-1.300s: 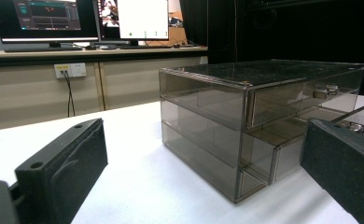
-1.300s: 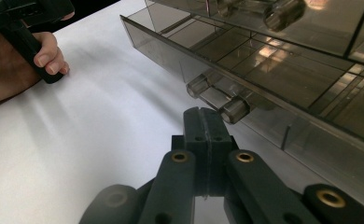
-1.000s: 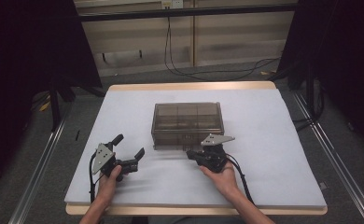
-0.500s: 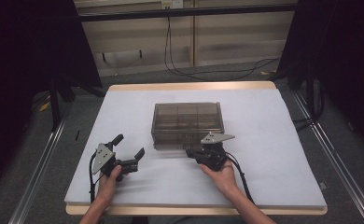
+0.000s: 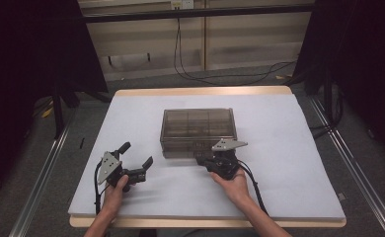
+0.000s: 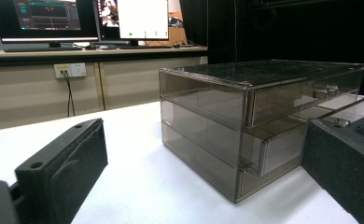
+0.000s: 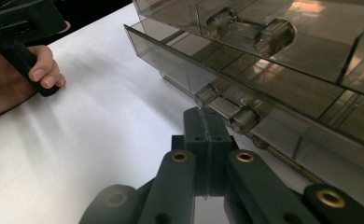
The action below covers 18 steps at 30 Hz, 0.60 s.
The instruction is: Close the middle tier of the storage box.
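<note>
The right gripper (image 7: 207,122), jaws pressed together, sits under the smoky clear plastic drawer box's (image 5: 198,129) lower handle (image 7: 227,109), seemingly to tug it, while the left gripper (image 5: 137,162) waits spread near the table's (image 5: 289,123) front edge.

Left black two-jaw gripper (image 5: 137,159) held low near front-left of table by left hand (image 5: 115,193), jaws spread wide apart and pointed forward-right. Right black two-jaw gripper (image 5: 201,160), topped by grey three-cornered plate, gripped from behind by right hand (image 5: 235,183); its jaws pressed flat together, as seen in right gripper view (image 7: 207,122). Forearms extended in from bottom edge. Black cable trailed back along right forearm.
</note>
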Available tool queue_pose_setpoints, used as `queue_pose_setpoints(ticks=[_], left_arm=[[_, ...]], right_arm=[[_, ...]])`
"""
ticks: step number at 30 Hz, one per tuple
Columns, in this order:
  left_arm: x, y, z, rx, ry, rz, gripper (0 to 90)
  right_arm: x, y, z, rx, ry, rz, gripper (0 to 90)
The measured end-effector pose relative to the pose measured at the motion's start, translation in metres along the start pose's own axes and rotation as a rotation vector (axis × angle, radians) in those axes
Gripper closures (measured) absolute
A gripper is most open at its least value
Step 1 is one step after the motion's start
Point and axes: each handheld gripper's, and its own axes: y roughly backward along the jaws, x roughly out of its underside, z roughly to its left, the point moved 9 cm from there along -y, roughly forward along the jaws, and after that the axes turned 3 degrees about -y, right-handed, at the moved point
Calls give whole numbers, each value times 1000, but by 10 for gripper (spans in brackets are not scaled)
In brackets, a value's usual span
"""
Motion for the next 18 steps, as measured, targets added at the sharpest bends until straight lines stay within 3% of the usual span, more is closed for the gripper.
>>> queue_pose_setpoints(ticks=[18], left_arm=[[0, 0, 0, 0, 1, 0, 9]], right_arm=[[-4, -5, -4, 17, 3, 5, 900]])
